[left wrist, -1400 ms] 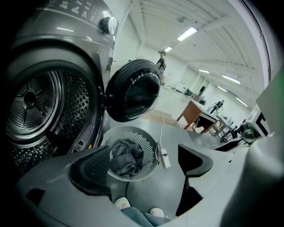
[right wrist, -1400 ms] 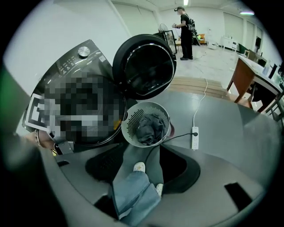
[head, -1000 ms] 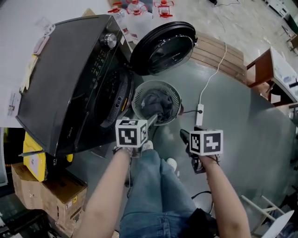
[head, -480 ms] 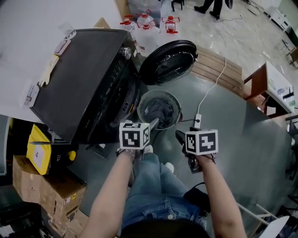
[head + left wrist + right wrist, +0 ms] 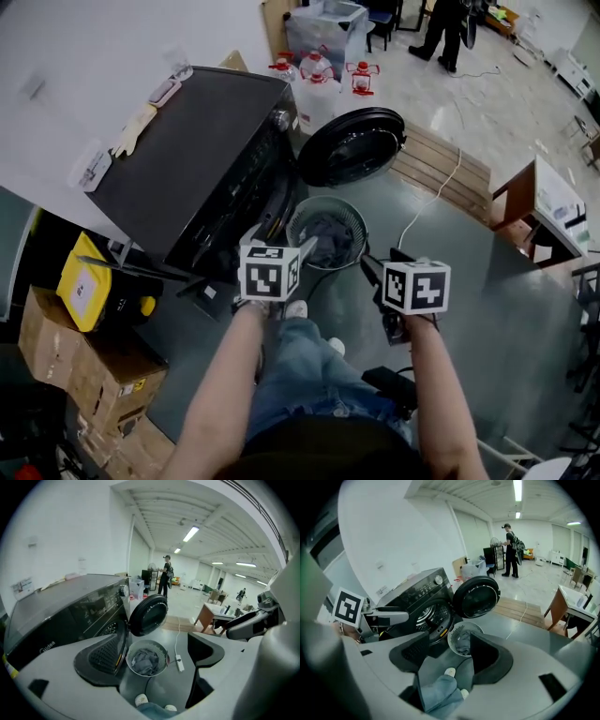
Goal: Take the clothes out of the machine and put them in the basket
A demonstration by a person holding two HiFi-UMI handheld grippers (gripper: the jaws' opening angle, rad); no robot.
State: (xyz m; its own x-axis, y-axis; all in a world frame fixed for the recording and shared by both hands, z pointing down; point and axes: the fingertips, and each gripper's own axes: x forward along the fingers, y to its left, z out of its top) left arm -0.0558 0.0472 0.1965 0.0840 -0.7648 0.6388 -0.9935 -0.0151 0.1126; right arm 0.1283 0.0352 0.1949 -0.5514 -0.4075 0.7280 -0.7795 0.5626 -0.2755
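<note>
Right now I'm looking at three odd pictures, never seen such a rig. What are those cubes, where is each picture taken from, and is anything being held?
There is no robot: a person holds a two-jaw gripper in each hand, and the patterned cubes are parts of those grippers. One picture comes from a camera on the person's head, looking steeply down. The other two come from cameras riding on the left gripper and the right gripper, looking along the grey jaws. Ahead stands a black washing machine with its round door swung open, and before it a round basket with grey clothes inside. Both grippers have their jaws apart and hold nothing; the basket just shows through the gaps.
</note>
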